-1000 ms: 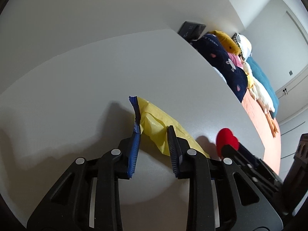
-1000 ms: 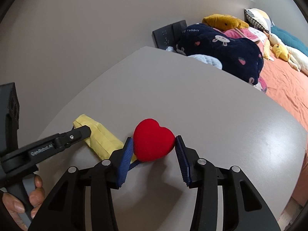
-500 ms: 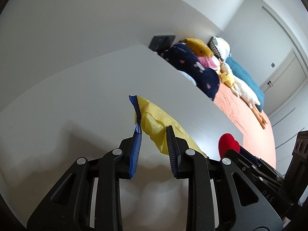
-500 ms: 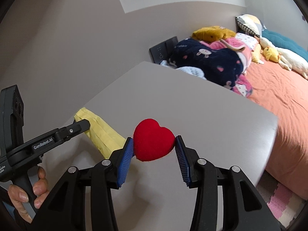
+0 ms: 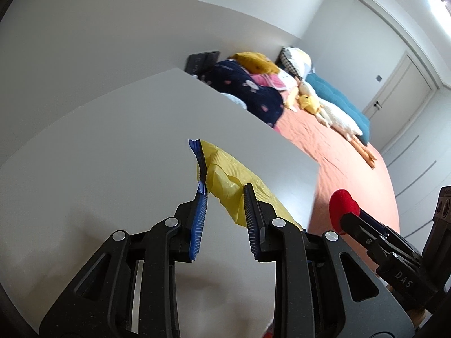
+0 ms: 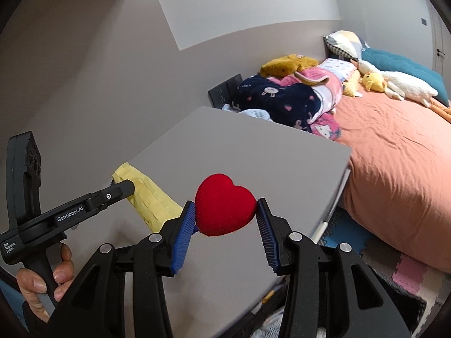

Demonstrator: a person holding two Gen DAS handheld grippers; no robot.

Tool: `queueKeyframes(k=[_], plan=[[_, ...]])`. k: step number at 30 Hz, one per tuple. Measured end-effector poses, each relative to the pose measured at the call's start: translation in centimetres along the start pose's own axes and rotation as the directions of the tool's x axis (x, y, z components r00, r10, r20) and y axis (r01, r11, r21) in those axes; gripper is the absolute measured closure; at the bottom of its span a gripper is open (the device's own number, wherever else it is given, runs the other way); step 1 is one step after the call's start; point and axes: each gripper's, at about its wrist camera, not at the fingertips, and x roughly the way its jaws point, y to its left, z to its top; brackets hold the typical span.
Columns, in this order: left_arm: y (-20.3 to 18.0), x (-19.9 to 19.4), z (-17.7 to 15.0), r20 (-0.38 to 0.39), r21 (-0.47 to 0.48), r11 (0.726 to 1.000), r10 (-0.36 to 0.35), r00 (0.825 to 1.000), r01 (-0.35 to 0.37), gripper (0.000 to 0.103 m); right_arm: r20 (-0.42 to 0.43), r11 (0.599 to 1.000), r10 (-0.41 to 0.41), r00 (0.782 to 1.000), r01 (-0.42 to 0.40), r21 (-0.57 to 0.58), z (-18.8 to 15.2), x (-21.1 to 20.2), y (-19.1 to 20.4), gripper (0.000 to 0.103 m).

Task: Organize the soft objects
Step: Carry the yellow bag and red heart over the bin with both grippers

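A yellow soft pack with a blue end edge hangs above the grey table, and my left gripper is shut on its near part. A red plush heart sits squeezed between the blue pads of my right gripper, lifted over the table. In the left wrist view the heart and the right gripper show at lower right. The right wrist view shows the yellow pack in the left gripper at the left.
A bed with an orange sheet lies right of the table. On it are a navy blanket, a pink blanket, a mustard plush, a yellow duck, a white goose and a teal pillow. A hand holds the left gripper's handle.
Both grippers have risen and drawn back from the table, each carrying its object. The table looks lower and farther, and more of the bed and floor shows.
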Motion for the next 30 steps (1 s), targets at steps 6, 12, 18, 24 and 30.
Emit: queueKeyframes(k=[6,12,18,24,30], plan=[[-2.4,-1.8,-2.3,0.000,0.042,0.999,-0.028,1.000,0.028,0.077,0.045,1.000,-0.017,0.999,0.017,0.017,-2.6,-4.7,-0.8,0.057],[-4.3,-2.7,-4.3,-0.009,0.078,0.996,-0.053,0.999,0.054,0.077,0.067,0.999,-0.040,0.997,0.038,0.039,-4.9,-7.9,-1.9,0.057],[-6.0,-3.0,-5.8,-0.021,0.105,0.992,-0.070,0.997,0.071,0.077,0.092,0.997,-0.056,0.994,0.051,0.057,-6.3,-10.3,-2.9,0.057],[-7.5,-3.3,-7.3,-0.039,0.131,0.988,-0.078,0.996,0.082,0.077,0.118,0.995,-0.069,0.991,0.061,0.074,-7.4,-12.3,-3.9,0.057],[-8.6,-3.3,-8.6,-0.058,0.147,0.984,-0.094,0.994,0.102,0.077,0.132,0.993,-0.086,0.987,0.075,0.090,-8.8,-14.0,-4.9,0.057]])
